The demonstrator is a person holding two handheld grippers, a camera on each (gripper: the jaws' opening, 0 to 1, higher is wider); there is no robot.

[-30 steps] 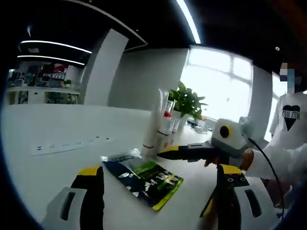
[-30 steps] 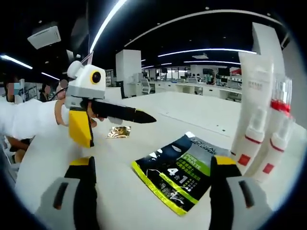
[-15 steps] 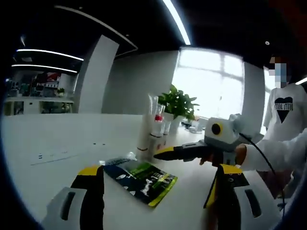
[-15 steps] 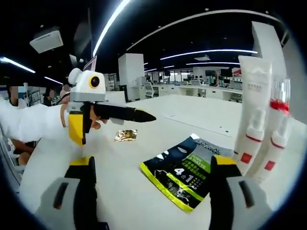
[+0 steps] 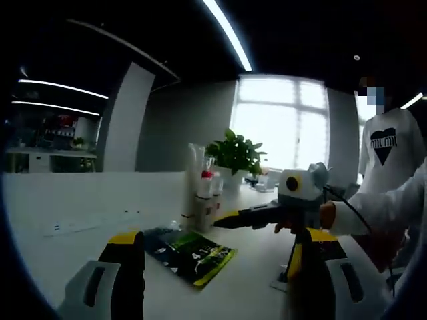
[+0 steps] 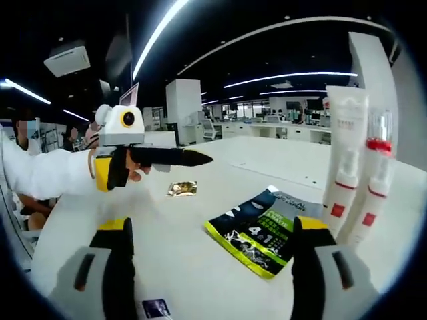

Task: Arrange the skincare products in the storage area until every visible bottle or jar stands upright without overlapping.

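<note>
Left gripper view, nearest: the left tool (image 5: 217, 280) rises from the bottom edge with its two yellow-tipped jaws spread wide and nothing between them, above the white desk (image 5: 80, 200). Just beyond the jaws a dark sachet with green and yellow print (image 5: 189, 248) lies flat on the desk. Behind it, a group of skincare products (image 5: 202, 193) stands upright: a tall white tube and slimmer bottles with red collars, set close together. To their right, the right tool (image 5: 223, 219) enters, held in a person's hand (image 5: 327, 215) in a white sleeve, its dark jaws pressed together into a point near the bottles. Farther back stand a potted plant (image 5: 233, 152) and a bright window.

Right gripper view, nearest: the right tool (image 6: 213, 280) shows its own jaws spread, empty. A small dark card (image 6: 158, 308) lies on the desk (image 6: 173, 260) at the bottom edge. Between the jaws and slightly beyond lies the sachet (image 6: 262, 232), flat. At right, the upright skincare products (image 6: 357, 173) stand just beside the sachet. Farther left, a small gold packet (image 6: 181, 189) lies on the desk. Above it hangs the left tool (image 6: 200, 159), held in a hand (image 6: 137, 170), jaws together in a point. An open office recedes behind.
</note>
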